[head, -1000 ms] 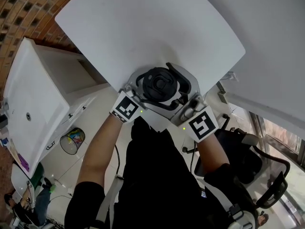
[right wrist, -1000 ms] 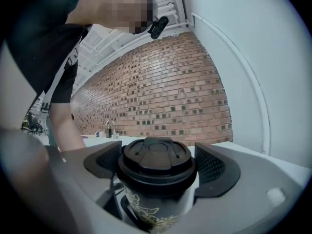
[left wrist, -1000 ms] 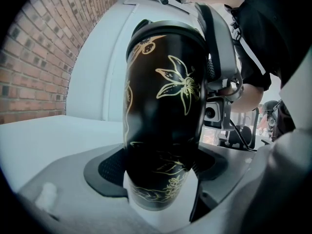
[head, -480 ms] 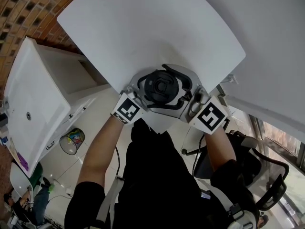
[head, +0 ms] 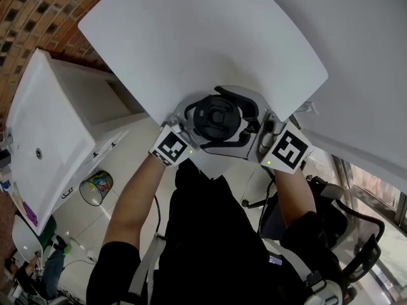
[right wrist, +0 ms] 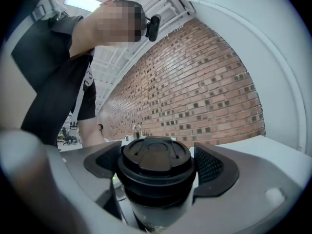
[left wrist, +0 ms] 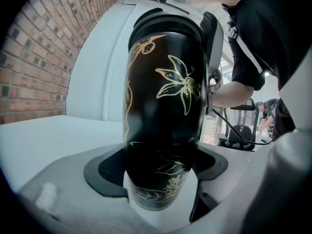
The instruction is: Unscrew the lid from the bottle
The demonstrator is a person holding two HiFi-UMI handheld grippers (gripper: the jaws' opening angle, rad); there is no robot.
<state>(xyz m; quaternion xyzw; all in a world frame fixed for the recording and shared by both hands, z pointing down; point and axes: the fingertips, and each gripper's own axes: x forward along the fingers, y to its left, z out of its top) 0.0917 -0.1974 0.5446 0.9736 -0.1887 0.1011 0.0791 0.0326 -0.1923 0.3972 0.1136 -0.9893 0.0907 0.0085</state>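
- While the left forearm [head: 137,192] and right forearm [head: 291,192] come in from either side, close to the person's body, the two tools meet at the near edge of the bench [head: 203,37]. That puts the work straight under the head camera and leaves both wrists room to turn.
- The left hand-held gripper [left wrist: 158,174] is clenched on the lower body of the bottle [left wrist: 163,91], with its dark pads [left wrist: 105,172] against the black, gold-flowered wall. This hold looks like the anchor, there so the body does not spin with the cap.
- The right hand-held gripper [right wrist: 157,172] is clamped on the lid [right wrist: 155,152], one pad at each side of the black cap. That is the grip a twist calls for.
- Because the tools grasp from opposite sides and at different heights, one can turn against the other without the jaws colliding.
- The bottle stands upright between the two tools at the bench's near edge. Whether its base rests on the bench or is held just above it cannot be told.
- The lid appears fully seated, with no lift visible, so the unscrewing seems to be at or near its start. The glossy wall could slip in the left pads if the thread is tight.
- Farther off, a bin [head: 96,188] and a brick wall [head: 38,18] play no part.
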